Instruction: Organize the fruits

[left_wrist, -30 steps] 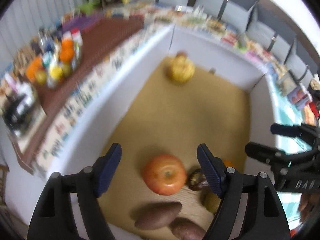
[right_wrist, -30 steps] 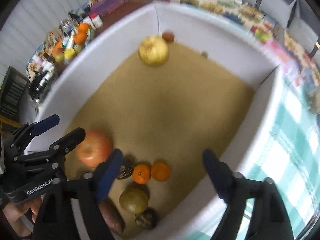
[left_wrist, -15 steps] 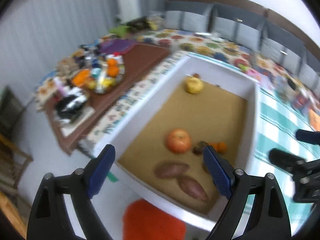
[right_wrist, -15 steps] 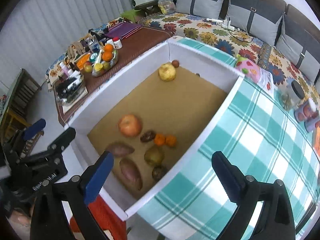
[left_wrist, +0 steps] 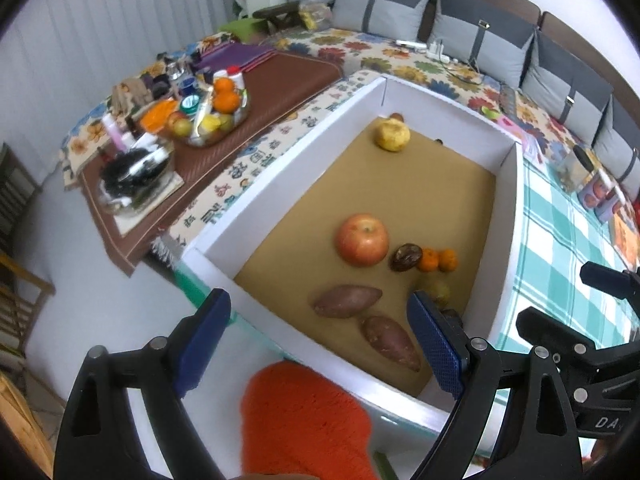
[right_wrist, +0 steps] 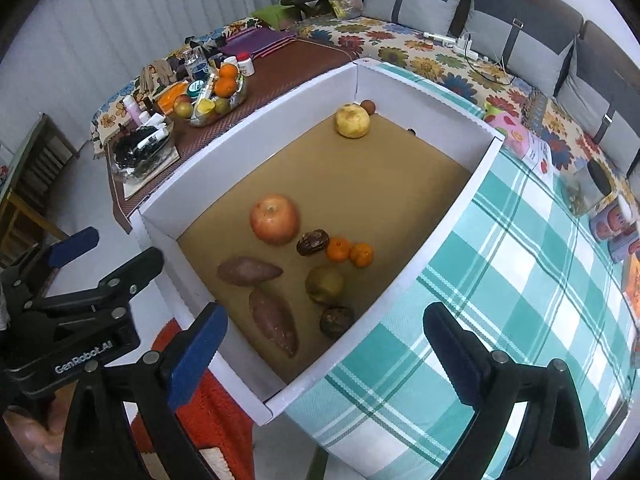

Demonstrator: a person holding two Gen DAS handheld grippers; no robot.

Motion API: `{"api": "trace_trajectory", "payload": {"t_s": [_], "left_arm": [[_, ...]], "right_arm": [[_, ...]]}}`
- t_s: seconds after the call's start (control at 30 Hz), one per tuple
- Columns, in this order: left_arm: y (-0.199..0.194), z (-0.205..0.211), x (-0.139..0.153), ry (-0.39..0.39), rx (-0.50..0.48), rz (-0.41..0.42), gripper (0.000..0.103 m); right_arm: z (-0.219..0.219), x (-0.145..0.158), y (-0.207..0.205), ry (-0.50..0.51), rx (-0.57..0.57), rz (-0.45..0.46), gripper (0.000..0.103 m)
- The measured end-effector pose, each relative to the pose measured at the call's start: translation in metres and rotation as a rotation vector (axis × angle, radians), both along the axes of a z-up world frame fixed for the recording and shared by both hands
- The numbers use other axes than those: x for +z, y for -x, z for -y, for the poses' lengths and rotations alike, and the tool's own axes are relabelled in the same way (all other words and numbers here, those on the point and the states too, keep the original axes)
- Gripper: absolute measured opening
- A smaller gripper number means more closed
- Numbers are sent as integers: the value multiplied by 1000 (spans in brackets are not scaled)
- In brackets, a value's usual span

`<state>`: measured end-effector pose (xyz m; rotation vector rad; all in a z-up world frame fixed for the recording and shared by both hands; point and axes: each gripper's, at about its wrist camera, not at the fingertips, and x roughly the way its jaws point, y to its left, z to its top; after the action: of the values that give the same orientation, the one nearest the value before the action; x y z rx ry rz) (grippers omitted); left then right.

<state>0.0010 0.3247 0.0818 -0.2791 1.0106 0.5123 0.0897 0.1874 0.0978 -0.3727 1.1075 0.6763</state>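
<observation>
A white box (right_wrist: 440,236) with a brown floor holds the fruit. A red apple (right_wrist: 274,219) lies mid-box, beside a dark fruit (right_wrist: 312,242) and two small oranges (right_wrist: 349,251). Two sweet potatoes (right_wrist: 262,292), a green-brown pear (right_wrist: 324,283) and a dark round fruit (right_wrist: 336,321) lie at the near end. A yellow fruit (right_wrist: 352,120) sits at the far end. My left gripper (left_wrist: 318,346) and right gripper (right_wrist: 322,350) are both open and empty, held above the box's near edge.
A checked teal cloth (right_wrist: 532,280) covers the table right of the box. A brown side table (left_wrist: 240,96) on the left carries a fruit bowl (left_wrist: 210,118) and bottles. An orange rug (left_wrist: 304,420) lies on the floor below. A sofa (right_wrist: 480,40) runs behind.
Both grippers have pulled back and up from inside the box to well above its near edge. The fruit has stayed in place.
</observation>
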Motion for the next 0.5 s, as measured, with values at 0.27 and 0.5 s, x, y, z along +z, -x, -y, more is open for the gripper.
{"api": "trace_trajectory", "payload": {"t_s": [0.27, 0.5], "left_arm": [[2, -9, -6, 26, 37, -23, 91], [2, -9, -5, 19, 43, -27, 91]], "right_arm": [[-8, -1, 2, 27, 15, 13, 98], [-9, -4, 1, 30, 13, 10, 98]]}}
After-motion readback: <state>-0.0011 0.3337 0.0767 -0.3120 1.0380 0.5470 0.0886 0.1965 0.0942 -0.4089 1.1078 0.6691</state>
